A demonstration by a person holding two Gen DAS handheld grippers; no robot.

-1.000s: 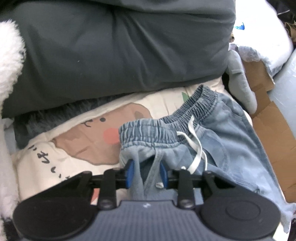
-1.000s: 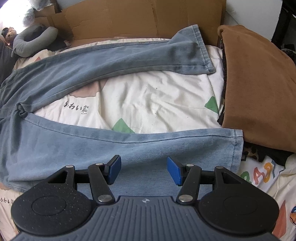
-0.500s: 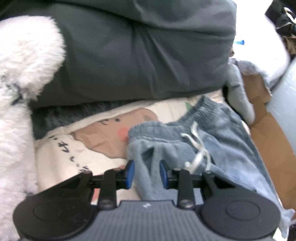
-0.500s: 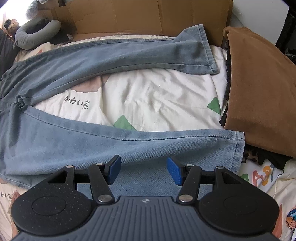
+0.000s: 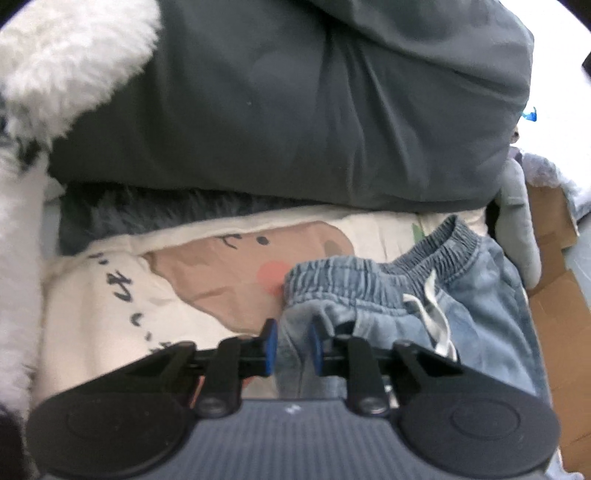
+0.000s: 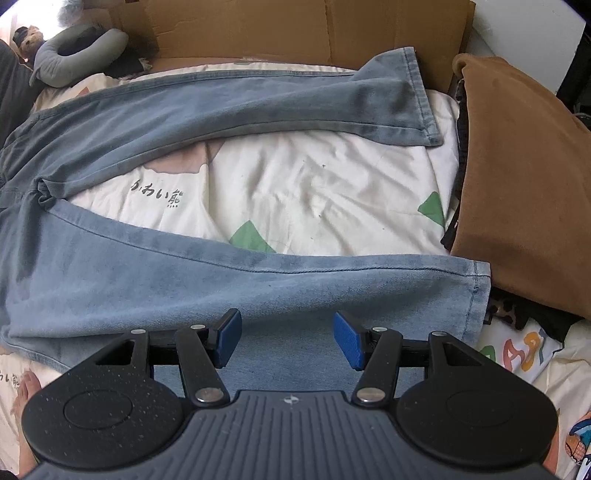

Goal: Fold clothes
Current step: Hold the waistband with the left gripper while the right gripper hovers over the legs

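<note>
The jeans are lying spread across the bed sheet, legs apart and unfolded, so folding is only starting. The left gripper is closing on a bunch of denim just below the waistband, while the right gripper is hovering open-jawed over the near leg, holding nothing.

Printed cream bedsheet, cardboard behind, dark grey pillow.

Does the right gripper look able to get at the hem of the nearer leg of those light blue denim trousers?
Probably yes. The right gripper hangs open just above the nearer leg, and its hem lies flat and uncovered off to the side, just short of the brown cushion.
</note>
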